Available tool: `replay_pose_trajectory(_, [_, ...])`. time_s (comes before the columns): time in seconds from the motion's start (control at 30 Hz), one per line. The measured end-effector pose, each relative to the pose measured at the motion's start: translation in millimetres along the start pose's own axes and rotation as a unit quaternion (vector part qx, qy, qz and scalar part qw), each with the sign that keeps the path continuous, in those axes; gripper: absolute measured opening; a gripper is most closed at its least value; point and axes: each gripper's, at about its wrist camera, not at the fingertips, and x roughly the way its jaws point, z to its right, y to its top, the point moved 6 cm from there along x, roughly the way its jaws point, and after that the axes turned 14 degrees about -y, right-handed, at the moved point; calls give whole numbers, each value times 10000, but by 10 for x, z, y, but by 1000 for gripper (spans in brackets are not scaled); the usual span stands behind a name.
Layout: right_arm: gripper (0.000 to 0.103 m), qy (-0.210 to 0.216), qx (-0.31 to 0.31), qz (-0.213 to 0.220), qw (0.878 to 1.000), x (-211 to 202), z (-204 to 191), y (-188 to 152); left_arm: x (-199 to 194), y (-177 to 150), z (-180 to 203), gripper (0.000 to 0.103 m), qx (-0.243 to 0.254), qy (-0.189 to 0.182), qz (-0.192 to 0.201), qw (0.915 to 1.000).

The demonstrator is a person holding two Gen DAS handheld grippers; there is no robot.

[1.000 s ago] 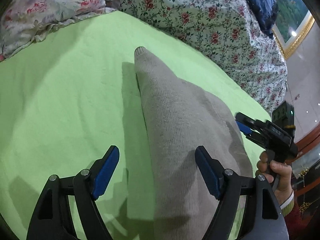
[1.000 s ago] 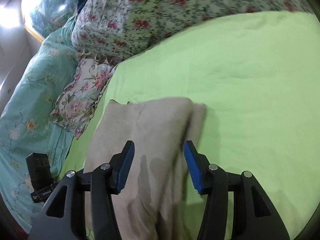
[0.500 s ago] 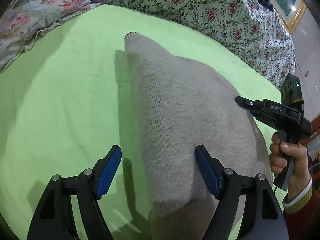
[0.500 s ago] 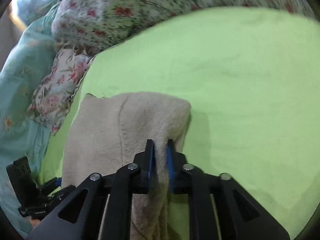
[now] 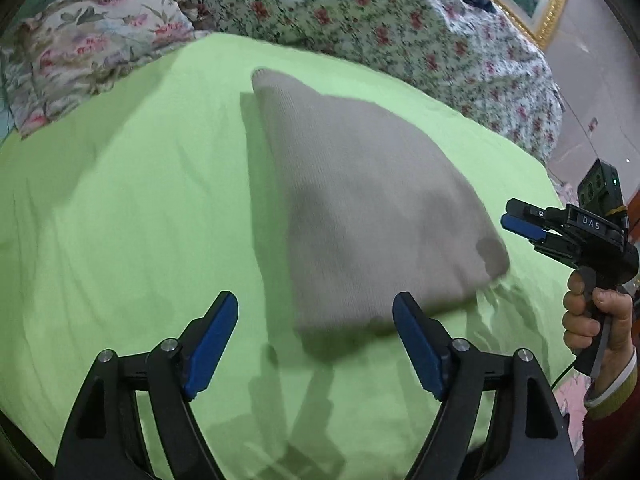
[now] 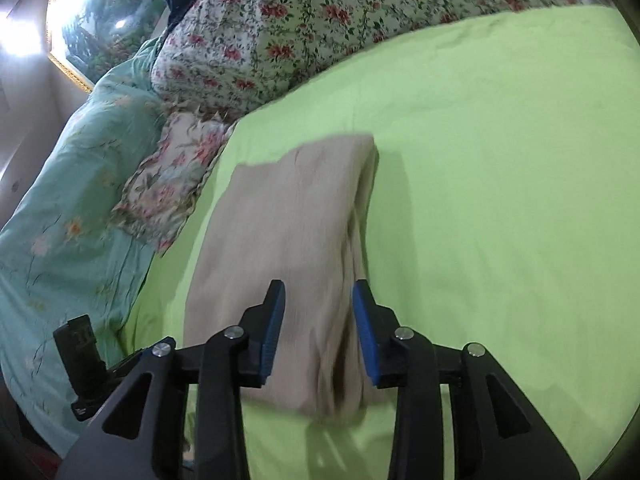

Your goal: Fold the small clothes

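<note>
You are working on a big bed (image 5: 132, 216) with a soft, bright green cover that has only small wrinkles in it. Flowery pillows (image 5: 360, 20) are heaped along its far side, and a pale blue-green quilt (image 6: 68, 184) lies next to them in the right wrist view. The small garment (image 5: 360, 200) is a beige knit piece, woolly and thick, lying flat near the middle of the green cover. It looks already folded over on itself into a long shape, wide at the near end and narrow at the far end, with stacked layers showing along one side edge in the right wrist view. So I think you are between folds: one fold looks done and the cloth has been let go. Your left hand-held gripper (image 5: 316, 340) is wide open just in front of the near edge of the cloth and touches nothing. Your right hand-held gripper (image 6: 318, 326) has just been opening; its blue pads (image 6: 366, 328) stand apart with the layered edge of the cloth showing between them, and they do not seem to press on it. Next, you will likely need to pinch the near end with both hand-held grippers and bring it over toward the far end. Grab all the layers together, because thick knit can slip and bunch up.
</note>
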Motion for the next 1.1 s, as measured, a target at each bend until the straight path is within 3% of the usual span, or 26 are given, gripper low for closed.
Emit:
replay_pose_trajectory(0.13, [41,-139,-366,-202,9990,79,-79,-315,91,-203,6,80,170,174,-145,9996])
replay_pose_trajectory(0.3, [39,-100,-573,-322,9978,231,-178,-410,146,-100,-52,78,263,344,13,9991])
replay_pose_trajectory(0.33, [34,-128,-618,-360,9974,259,-191,-413,163,-76,-60,70,285,362,23,9989])
replay_pose_trajectory(0.37, [12,-155,-657,-373,9970,270,-209,-400,188,-49,-69,59,295,339,13,9990])
replay_pose_trajectory(0.4, [6,-132,-664,-353,9971,249,-231,-372,208,-34,-73,54,294,302,-28,9991])
replay_pose_trajectory(0.43, [6,35,-637,-232,9977,163,-269,-311,223,-36,-60,48,309,261,-64,9992])
replay_pose_trajectory(0.5, [6,337,-591,149,9976,-65,-322,-178,238,-40,-36,50,453,352,-92,9983])
replay_pose_trajectory(0.57, [6,369,-538,379,9971,-239,-305,-63,271,-88,-15,50,563,460,-172,9972])
replay_pose_trajectory(0.7, [6,442,-314,316,9980,-254,-175,0,262,-65,-129,41,303,465,-131,9984])
replay_pose_trajectory(0.73, [6,423,-289,274,9983,-236,-149,-9,217,-26,-165,31,211,456,-36,9987])
replay_pose_trajectory(0.9, [6,148,-537,263,9981,-212,-212,-86,67,94,-247,17,-210,227,222,9993])
replay_pose_trajectory(0.93, [6,-29,-693,266,9972,-176,-214,-124,101,78,-265,12,-304,188,157,9992])
replay_pose_trajectory(1.1, [6,-1150,-1242,-188,9854,272,12,-408,278,-84,-392,10,-625,198,-94,9978])
